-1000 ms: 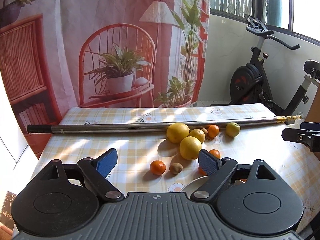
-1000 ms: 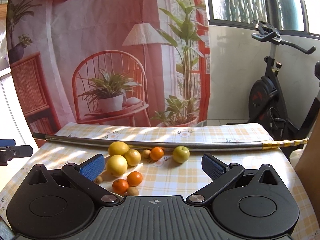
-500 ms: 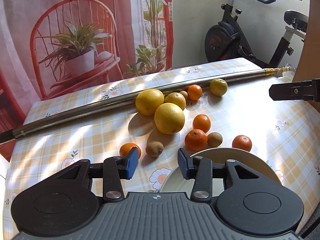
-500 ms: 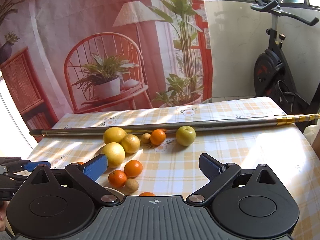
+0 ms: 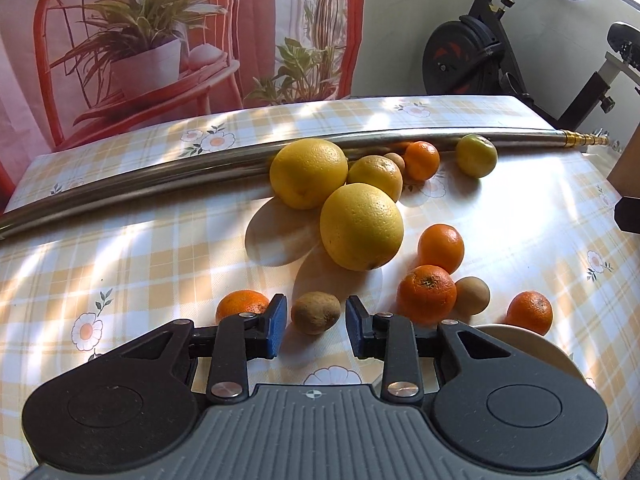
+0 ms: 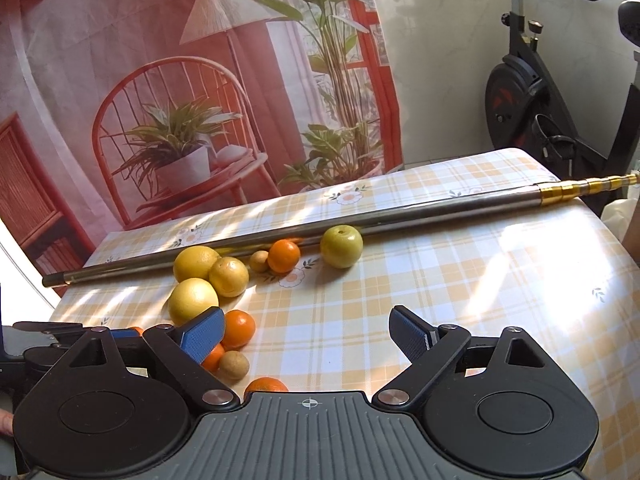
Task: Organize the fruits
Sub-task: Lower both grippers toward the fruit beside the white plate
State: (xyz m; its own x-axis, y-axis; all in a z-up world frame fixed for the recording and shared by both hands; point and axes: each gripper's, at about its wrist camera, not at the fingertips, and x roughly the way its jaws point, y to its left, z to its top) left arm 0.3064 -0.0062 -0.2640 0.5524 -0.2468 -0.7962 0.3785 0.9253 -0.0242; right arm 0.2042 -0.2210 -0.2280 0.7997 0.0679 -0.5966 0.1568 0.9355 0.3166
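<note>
The left claw (image 5: 315, 330) points down at a small brown kiwi (image 5: 316, 313) that lies on the checked tabletop (image 5: 132, 256), near the front. Its jaws are closing with the kiwi between them, but the pads do not press on it yet. The kiwi looks light, fuzzy and a bit soft, so a gentle squeeze across its middle should hold it without squashing it. It is round and may roll away. A white plate (image 5: 532, 350) sits just to the right, with mandarins (image 5: 426, 294) and big yellow oranges (image 5: 361, 227) around. The right claw (image 6: 306, 334) is wide, closing a little, with nothing in it.
</note>
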